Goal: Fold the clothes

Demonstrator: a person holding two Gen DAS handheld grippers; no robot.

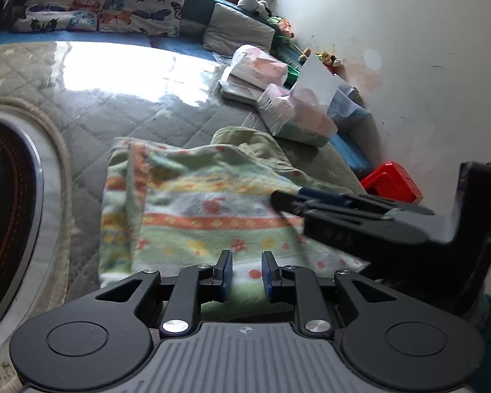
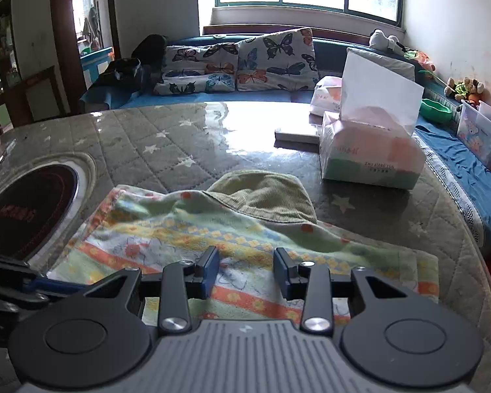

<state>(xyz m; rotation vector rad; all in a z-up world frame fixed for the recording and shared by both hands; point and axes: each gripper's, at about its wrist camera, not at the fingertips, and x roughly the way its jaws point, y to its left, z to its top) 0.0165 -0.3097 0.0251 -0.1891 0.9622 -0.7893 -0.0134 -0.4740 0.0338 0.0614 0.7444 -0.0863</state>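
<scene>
The patterned towel is seen spread on the quilted table, near the tissue box, partly covering an olive garment. Both the left gripper and right gripper are held open, empty, above its near edge. Matching corners should be pinched evenly before folding.

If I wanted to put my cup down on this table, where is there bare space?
The widest bare patch is the quilted cover between the dark round inset, the patterned towel and the tissue box. A smaller patch lies right of the towel, before the box. It is crowded near the box, book and packets.
</scene>
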